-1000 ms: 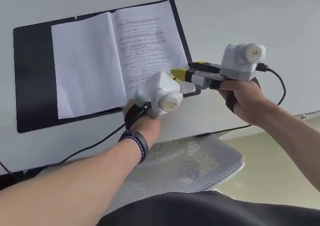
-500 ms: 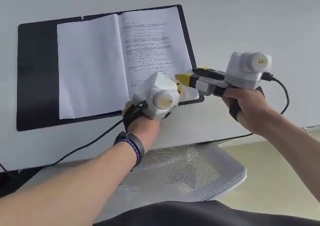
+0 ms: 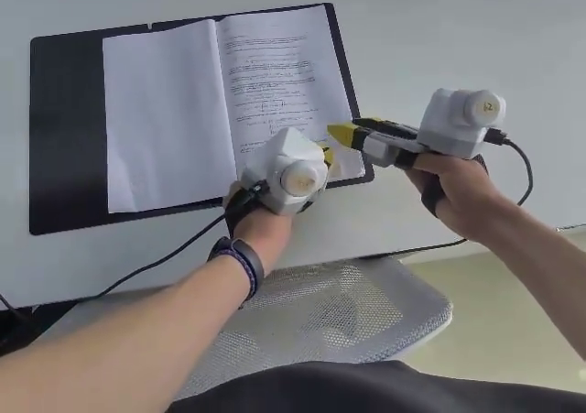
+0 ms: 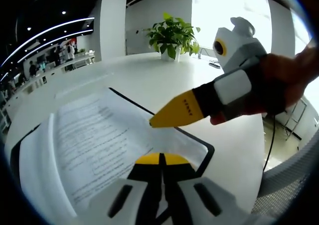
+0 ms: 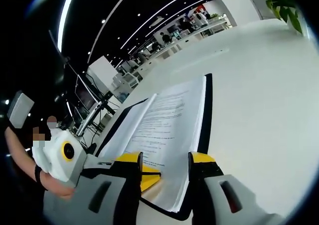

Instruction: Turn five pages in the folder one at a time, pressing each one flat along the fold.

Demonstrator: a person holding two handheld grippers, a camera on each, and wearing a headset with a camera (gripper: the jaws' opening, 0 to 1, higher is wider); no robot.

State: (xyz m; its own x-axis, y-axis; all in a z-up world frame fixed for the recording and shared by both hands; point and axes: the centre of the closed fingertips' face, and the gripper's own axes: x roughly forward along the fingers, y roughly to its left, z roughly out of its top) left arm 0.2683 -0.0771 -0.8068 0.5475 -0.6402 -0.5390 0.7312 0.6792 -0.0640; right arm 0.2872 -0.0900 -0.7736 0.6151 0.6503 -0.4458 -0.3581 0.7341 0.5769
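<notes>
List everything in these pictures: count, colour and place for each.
Folder: one, black, lying open on the table.
Pages: two showing, white, in the folder.
Table: one, white, under the folder.
Plant: one, green, at the table's far end.
Chair: one, pale mesh, below the table's near edge.
Cables: two, black, trailing from the grippers.
Wristband: one, dark, on the left wrist.
Left gripper: one, yellow-tipped, jaws shut, at the printed page's near corner.
Right gripper: one, yellow-tipped, jaws open, beside that corner.
</notes>
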